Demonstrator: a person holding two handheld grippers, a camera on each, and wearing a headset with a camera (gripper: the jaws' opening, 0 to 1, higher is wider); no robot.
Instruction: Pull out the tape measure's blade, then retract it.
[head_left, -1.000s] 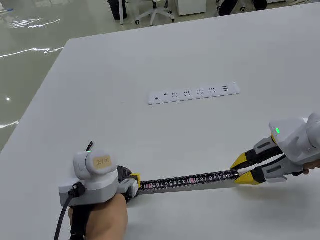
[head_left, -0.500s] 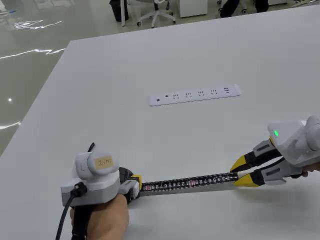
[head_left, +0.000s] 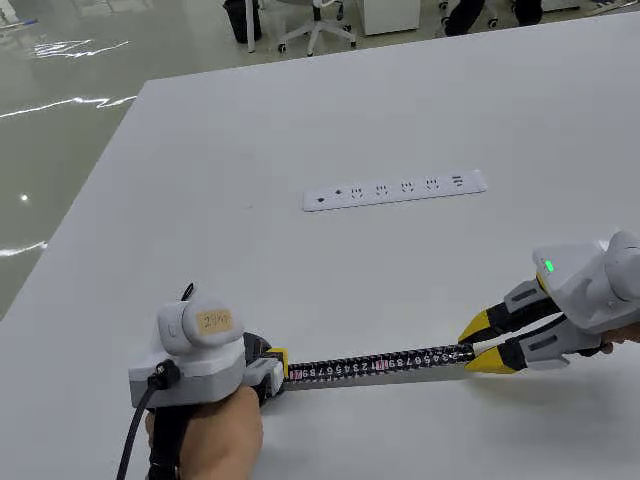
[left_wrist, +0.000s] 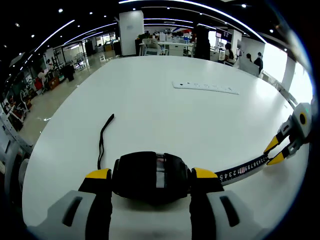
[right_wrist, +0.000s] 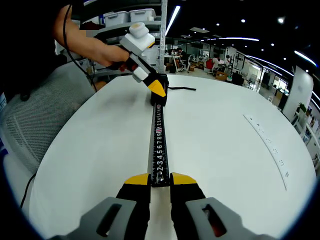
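A black tape measure case (left_wrist: 151, 175) sits on the white table, clamped between the yellow-tipped jaws of my left gripper (left_wrist: 151, 174) (head_left: 268, 370). Its black blade (head_left: 380, 362) (right_wrist: 159, 150) with white numbers runs flat along the table to my right gripper (head_left: 479, 349) (right_wrist: 160, 179), which is shut on the blade's end. In the left gripper view the blade (left_wrist: 245, 170) leaves the case toward the right gripper (left_wrist: 274, 152). The case's black wrist strap (left_wrist: 103, 137) lies on the table beyond the case.
A white power strip (head_left: 395, 189) (left_wrist: 205, 87) lies flat across the middle of the table, well beyond the blade. The table's left edge (head_left: 70, 225) drops to a glossy floor. Office chairs stand past the far edge.
The blade's length looks almost the same. The left gripper sits slightly further right in the picture and the right gripper has barely shifted; the camera has moved a little.
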